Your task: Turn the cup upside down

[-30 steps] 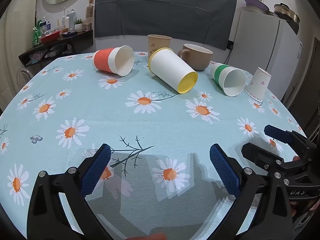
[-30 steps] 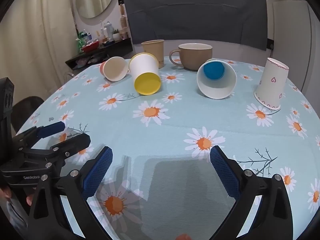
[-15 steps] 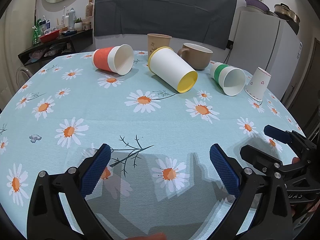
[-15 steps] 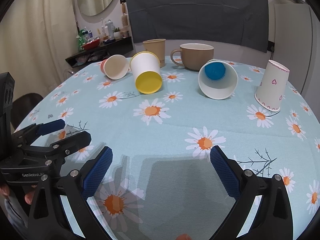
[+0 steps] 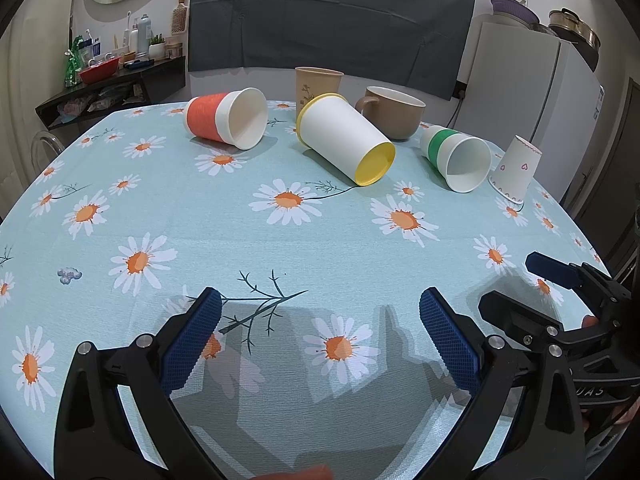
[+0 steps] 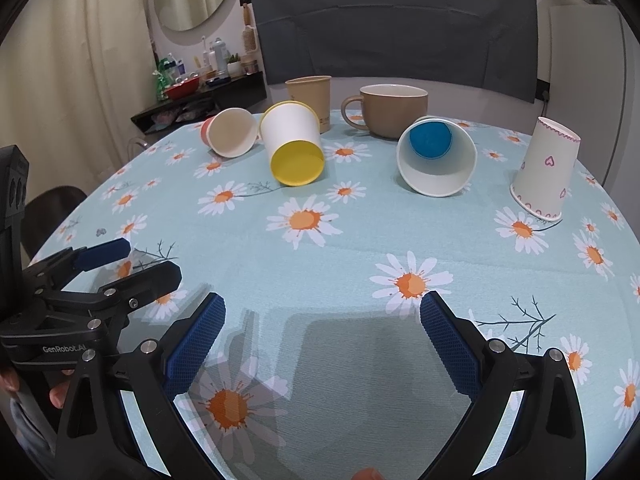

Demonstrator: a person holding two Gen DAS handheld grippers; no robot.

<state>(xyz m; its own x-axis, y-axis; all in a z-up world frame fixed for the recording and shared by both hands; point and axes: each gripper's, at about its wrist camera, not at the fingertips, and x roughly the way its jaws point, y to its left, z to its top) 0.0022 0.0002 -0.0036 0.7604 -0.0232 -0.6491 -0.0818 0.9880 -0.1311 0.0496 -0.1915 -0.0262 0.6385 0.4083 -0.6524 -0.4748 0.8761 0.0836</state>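
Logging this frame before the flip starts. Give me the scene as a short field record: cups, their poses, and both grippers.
surface: round table with daisy tablecloth
cups on their sides: orange-sleeved cup; white cup with yellow rim; green-banded cup
already upside down: white cup with hearts
upright: tan paper cup; brown mug
left gripper: open, empty, above the near table edge
right gripper: open, empty, beside the left one
contact with cups: none

Five paper cups (image 5: 344, 138), three apparently on their sides, one mug (image 5: 394, 114), two tongs (image 5: 320, 336).
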